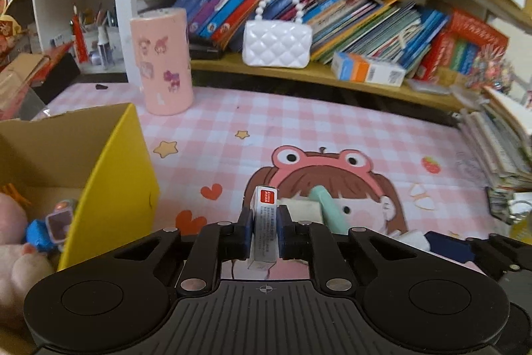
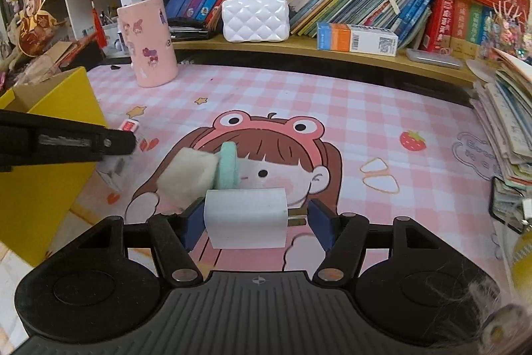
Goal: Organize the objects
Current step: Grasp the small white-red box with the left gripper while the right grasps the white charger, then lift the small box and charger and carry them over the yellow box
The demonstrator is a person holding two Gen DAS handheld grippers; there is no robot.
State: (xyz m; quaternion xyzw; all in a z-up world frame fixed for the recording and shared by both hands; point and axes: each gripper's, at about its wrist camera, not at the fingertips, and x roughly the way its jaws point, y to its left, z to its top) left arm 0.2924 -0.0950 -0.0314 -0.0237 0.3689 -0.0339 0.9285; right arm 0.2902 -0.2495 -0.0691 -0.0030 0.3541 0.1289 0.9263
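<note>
My left gripper point(image 1: 263, 223) is shut on a small white box with a red label point(image 1: 266, 198), held upright just above the pink checked mat point(image 1: 299, 122). From the right wrist view the same box point(image 2: 129, 124) shows at the left gripper's tip, next to the yellow cardboard box point(image 2: 50, 122). My right gripper point(image 2: 256, 222) is low over the mat, shut on a white charger plug point(image 2: 246, 215) whose metal prongs point at the right pad. A cream and mint-green soft object point(image 2: 206, 172) lies on the mat just beyond the plug, and appears ahead of the left gripper as the mint-green piece point(image 1: 324, 205).
The open yellow box point(image 1: 113, 172) at the left holds plush and a blue toy point(image 1: 43, 232). A pink cylinder holder point(image 1: 163, 62) stands at the mat's back. On the shelf sit a white quilted purse point(image 1: 276, 45) and an orange-blue carton point(image 1: 369, 69). Stacked books point(image 2: 505, 128) crowd the right edge.
</note>
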